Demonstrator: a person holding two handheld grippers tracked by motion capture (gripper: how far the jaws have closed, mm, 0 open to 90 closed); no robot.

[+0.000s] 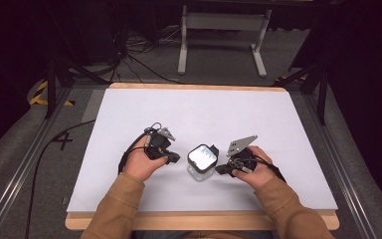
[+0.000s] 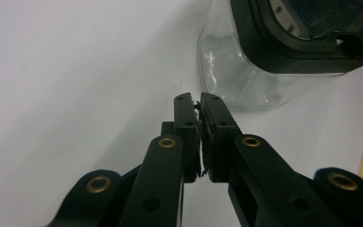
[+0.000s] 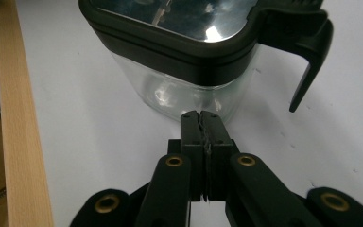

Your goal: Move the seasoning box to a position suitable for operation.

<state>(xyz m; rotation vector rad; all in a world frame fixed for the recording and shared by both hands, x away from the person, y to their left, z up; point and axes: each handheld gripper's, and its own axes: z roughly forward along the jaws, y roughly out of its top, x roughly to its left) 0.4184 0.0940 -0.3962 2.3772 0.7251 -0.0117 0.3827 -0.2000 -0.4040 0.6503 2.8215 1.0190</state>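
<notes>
Maybe the see-through square plastic jar with the dark lid tips or slides if one gripper pushes its side. It sits near the front of the white table, btwn both. Left gripper & right gripper are squeezed closed, holding nothing, tips just beside the jar

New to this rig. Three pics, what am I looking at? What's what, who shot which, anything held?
No robot: a person holds a hand-held two-jaw gripper in each hand. The high view looks down on a white table. The left gripper and right gripper flank a clear container with a black-rimmed lid. The other two pictures come from cameras riding on each gripper, looking along its black jaws. In both, the jaws are shut on nothing, their tips close to the container's clear wall; contact can't be told.
</notes>
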